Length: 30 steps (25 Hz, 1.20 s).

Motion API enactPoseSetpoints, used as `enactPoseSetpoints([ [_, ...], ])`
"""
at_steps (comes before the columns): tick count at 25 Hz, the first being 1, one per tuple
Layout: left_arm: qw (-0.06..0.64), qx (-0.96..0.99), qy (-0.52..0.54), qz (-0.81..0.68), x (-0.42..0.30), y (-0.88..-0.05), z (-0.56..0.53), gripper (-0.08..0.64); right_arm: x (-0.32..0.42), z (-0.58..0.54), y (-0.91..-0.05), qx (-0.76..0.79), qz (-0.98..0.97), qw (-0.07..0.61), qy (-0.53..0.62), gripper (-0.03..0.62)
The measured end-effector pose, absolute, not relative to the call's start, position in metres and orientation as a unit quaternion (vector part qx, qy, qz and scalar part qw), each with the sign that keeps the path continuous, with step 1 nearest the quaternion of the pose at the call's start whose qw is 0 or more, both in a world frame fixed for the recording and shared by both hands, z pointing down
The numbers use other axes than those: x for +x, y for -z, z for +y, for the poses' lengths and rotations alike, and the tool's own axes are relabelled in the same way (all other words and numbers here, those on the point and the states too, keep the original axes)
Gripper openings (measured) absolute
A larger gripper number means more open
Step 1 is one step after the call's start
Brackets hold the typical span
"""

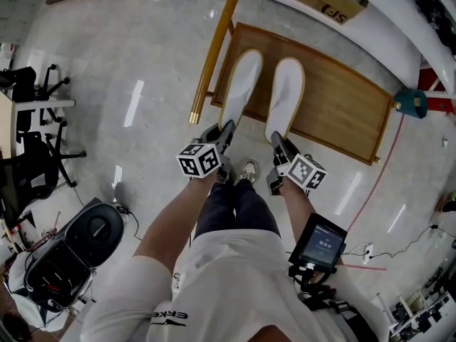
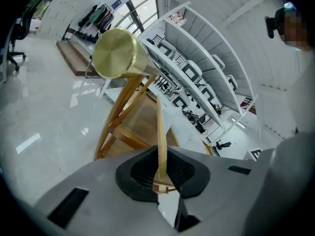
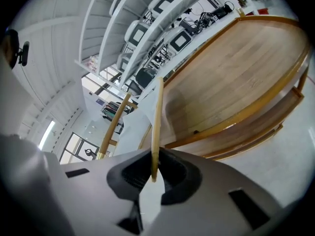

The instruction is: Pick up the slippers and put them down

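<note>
- The left claw (image 1: 228, 129) is narrow, its pads clamped on the heel rim of the left slipper (image 1: 242, 84). In the left gripper view the thin tan rim (image 2: 160, 146) stands edge-on inside the claw (image 2: 162, 173).
- The right claw (image 1: 277, 140) is likewise pinched on the heel of the right slipper (image 1: 286, 95), whose rim (image 3: 157, 127) shows inside the claw (image 3: 154, 173).
- Both slippers lie side by side on the wooden surface (image 1: 342, 112). Their long axes run straight away from the claws, toes far and heels near.
- Each hand is nearest its own slipper, so a lift looks ready.
- A gold pole (image 1: 211, 55) lies along the surface's left edge.
- Around it is glossy pale floor (image 1: 128, 63), with a chair (image 1: 35, 141) at the left.
</note>
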<state>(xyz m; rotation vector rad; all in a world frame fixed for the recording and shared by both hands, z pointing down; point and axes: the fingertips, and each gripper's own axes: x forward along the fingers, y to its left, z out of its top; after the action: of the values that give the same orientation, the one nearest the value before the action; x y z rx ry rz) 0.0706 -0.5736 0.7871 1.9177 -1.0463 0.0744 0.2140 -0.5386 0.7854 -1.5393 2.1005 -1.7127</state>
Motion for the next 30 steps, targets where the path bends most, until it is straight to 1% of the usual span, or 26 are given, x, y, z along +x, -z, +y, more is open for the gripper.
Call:
enactPoseSetpoints([
  [9,0.436,0.790,-0.010,-0.430,0.077,-0.748,-0.562,0.029,0.221,-0.531,-0.747,-0.486,0.706,0.010,0.515,0.032],
  [16,0.432,0.790,0.028,-0.434,0.066,-0.705,-0.540,0.029,0.220,-0.515,-0.699,-0.491,0.719,0.033,0.492,0.032],
  [23,0.404,0.807,0.068,-0.426,0.044,-0.650,-0.516,0.029,0.202,-0.486,-0.633,-0.494,0.743,0.060,0.447,0.032],
  [30,0.379,0.822,0.102,-0.413,0.006,-0.599,-0.468,0.029,0.161,-0.435,-0.590,-0.495,0.756,0.074,0.421,0.032],
])
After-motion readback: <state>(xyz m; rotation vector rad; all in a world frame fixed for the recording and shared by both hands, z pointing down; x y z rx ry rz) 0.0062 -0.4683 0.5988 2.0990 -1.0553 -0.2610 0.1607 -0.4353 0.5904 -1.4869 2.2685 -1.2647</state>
